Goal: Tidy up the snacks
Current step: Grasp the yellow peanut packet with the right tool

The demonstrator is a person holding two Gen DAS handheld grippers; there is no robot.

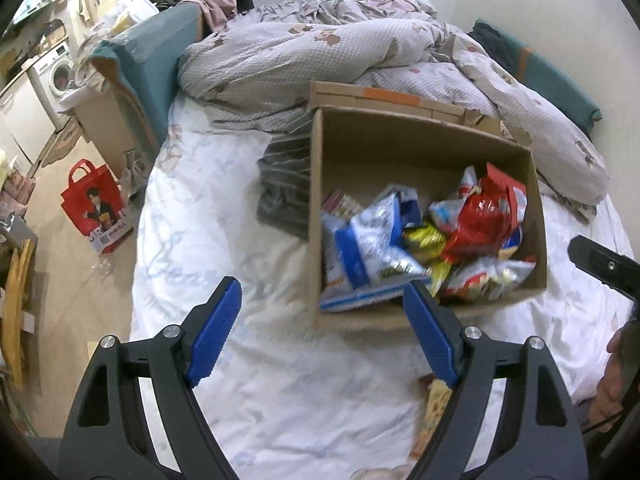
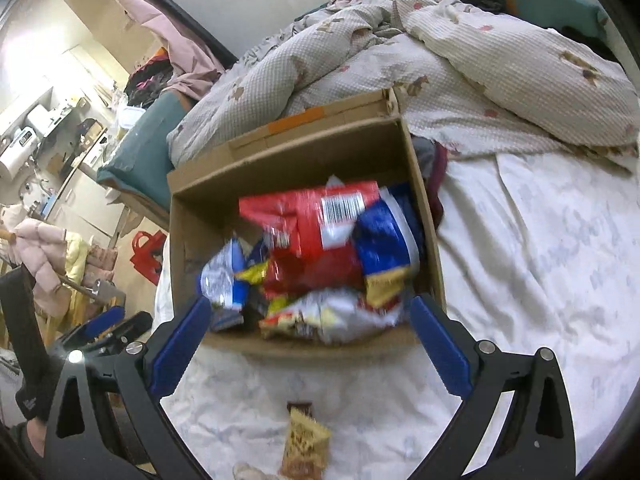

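The open cardboard box (image 2: pixel 192 240) stands upright on the bed, filled with crumpled snack bags (image 2: pixel 320 240). One small yellow-brown snack packet (image 2: pixel 306 444) lies outside, at 6 o'clock from the box.

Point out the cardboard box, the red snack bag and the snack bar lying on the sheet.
cardboard box (image 2: pixel 188 236): right wrist view, left inner wall.
red snack bag (image 2: pixel 304 240): right wrist view, middle of its face.
snack bar (image 2: pixel 306 446): right wrist view, tan wrapper.

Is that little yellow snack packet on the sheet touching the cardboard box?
Apart. In the right wrist view the packet lies on the sheet short of the box, with a plain strip of white sheet between them.
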